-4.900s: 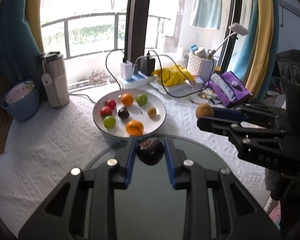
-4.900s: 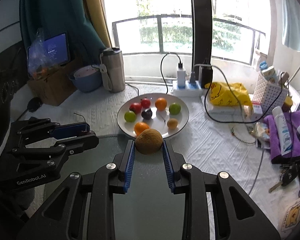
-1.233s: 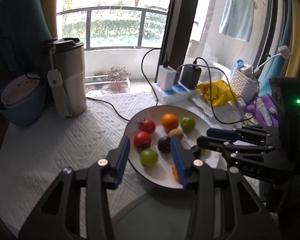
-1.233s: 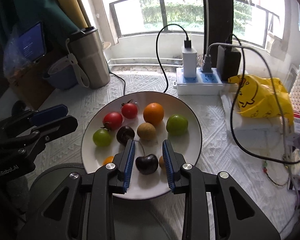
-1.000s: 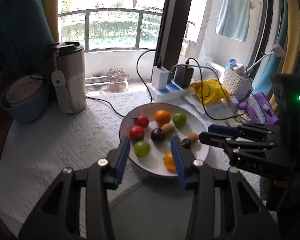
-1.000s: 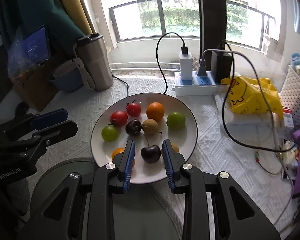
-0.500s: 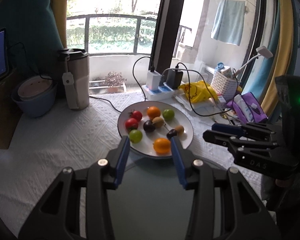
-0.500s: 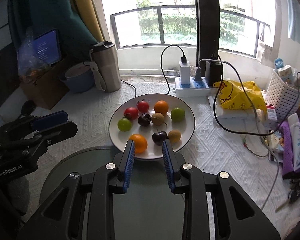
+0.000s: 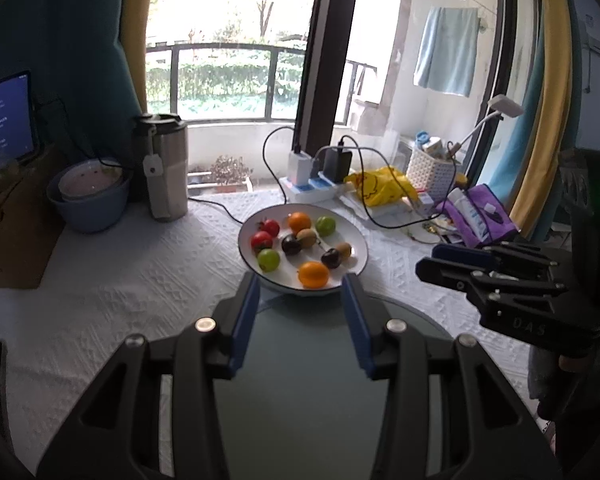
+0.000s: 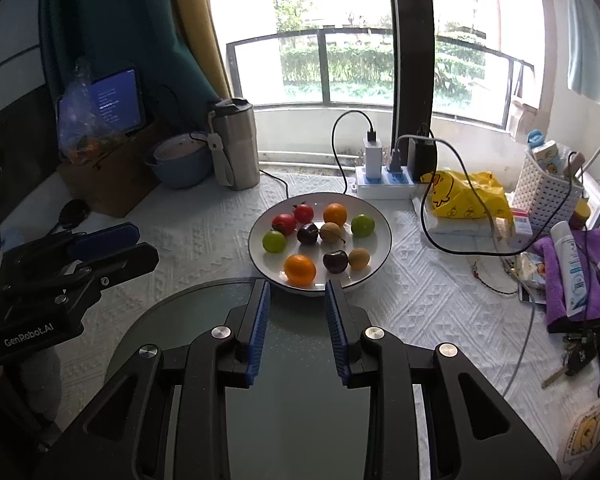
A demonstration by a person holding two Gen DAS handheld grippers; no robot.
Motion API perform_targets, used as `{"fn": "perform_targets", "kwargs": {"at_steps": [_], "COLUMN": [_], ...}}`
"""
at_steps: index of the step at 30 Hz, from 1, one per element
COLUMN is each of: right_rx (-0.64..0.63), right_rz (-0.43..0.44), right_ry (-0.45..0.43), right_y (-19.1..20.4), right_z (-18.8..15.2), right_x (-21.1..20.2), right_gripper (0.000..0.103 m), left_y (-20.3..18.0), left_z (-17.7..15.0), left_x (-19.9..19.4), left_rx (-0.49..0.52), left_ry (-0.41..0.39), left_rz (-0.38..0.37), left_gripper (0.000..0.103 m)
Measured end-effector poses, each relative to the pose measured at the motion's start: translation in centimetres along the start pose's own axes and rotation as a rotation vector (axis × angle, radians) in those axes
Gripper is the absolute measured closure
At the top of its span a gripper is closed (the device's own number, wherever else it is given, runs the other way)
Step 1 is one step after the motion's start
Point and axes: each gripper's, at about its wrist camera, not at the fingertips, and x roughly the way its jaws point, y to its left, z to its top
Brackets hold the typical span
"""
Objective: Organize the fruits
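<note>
1. Table [image 10: 148, 240] is covered by a white textured cloth; a dark round glass top [image 10: 300, 400] lies at its near edge.
2. Left gripper [image 9: 302, 286] is held over the glass top, jaws set moderately apart, nothing between them. It is also seen at the left edge of the right wrist view [image 10: 112, 248].
3. Right gripper [image 10: 296, 292] is held over the glass top, jaws narrow with only a small gap, empty. It is also seen at the right of the left wrist view [image 9: 440, 262].
4. White plate [image 10: 376, 256] sits on the cloth just beyond the glass top, in front of both grippers.
5. All fruit is on the plate: two oranges [image 10: 300, 269] [image 10: 335, 214], two tomatoes [image 10: 284, 223] [image 10: 303, 212], two green fruits [image 10: 274, 241] [image 10: 362, 225], two dark cherries [image 10: 335, 261] [image 10: 308, 234], two brown kiwis [image 10: 331, 233] [image 10: 359, 258].
6. Steel tumbler [image 10: 236, 148] stands upright left of the plate, well apart; blue bowl [image 10: 180, 164] is beside it.
7. Power strip [image 10: 384, 186] with two chargers is behind the plate; yellow bag [image 10: 468, 196] is to its right.
</note>
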Motion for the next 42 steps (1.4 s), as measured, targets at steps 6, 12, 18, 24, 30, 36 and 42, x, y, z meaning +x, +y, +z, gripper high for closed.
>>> {"fn": "perform_targets", "kwargs": {"at_steps": [6,12,18,24,30,36,42], "right_rx": [-0.014,-0.020,-0.032,-0.050,-0.059,-0.059,-0.050], "right_rz": [-0.004,-0.007,-0.015,-0.023,-0.034,-0.059,-0.103], "right_ry": [-0.039,-0.080,-0.120,-0.168,-0.211,-0.268,-0.323], "right_y": [1.0,1.7,2.7,3.8,4.5,5.0,5.1], "right_z": [-0.4,-0.8,-1.3,-1.7,-2.1,-2.4,-2.4], "right_x": [-2.5,-5.2,-8.0,-10.9,-13.8,-16.8,-19.6], "right_gripper": [0.073,0.073,0.073,0.073,0.073,0.073,0.036], "left_y": [-0.8,-1.6,-2.4,-3.2,-4.3,-5.0,-4.8], "left_z": [-0.2,-0.3,-0.4,-0.5,-0.6,-0.7,-0.4], "left_x": [-2.7,-5.0,-7.5,-10.2,-12.5,-15.3,-17.5], "left_rx": [0.007,0.021,0.028,0.036,0.043,0.040,0.012], "left_ry": [-0.041,-0.080,-0.115,-0.149,-0.176,-0.235,-0.302], "left_rz": [0.005,0.009,0.012,0.012,0.005,0.026,0.043], "left_gripper": [0.059,0.059,0.058,0.058,0.051,0.025,0.012]}}
